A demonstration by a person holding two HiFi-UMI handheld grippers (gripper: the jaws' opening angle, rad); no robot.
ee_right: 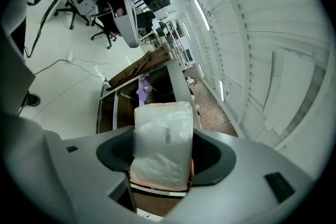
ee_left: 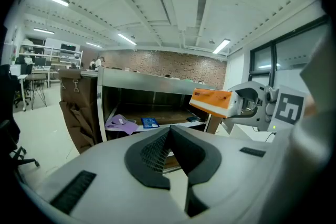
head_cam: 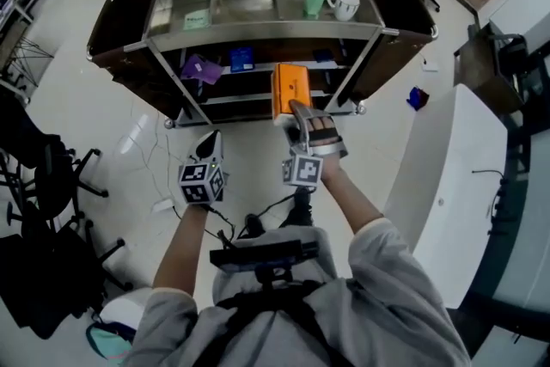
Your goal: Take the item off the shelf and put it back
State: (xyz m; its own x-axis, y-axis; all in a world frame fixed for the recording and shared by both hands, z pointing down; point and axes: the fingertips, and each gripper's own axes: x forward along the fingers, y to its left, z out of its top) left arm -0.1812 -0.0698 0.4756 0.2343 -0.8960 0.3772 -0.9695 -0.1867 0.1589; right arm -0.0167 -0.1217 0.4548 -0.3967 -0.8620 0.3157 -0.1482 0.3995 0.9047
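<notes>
Orange box (head_cam: 289,86) in right claw (head_cam: 297,111), print illegible

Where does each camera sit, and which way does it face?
Head view: on the person's head, looking steeply down at the shelf cart; forearms, left tongs and right tongs show.
Left gripper view: on the left tongs, facing the cart's open side; own shut jaws show.
Right gripper view: on the right tongs, rolled sideways, toward the cart; jaws clamp the orange box.
Shared: all show box and cart.
</notes>
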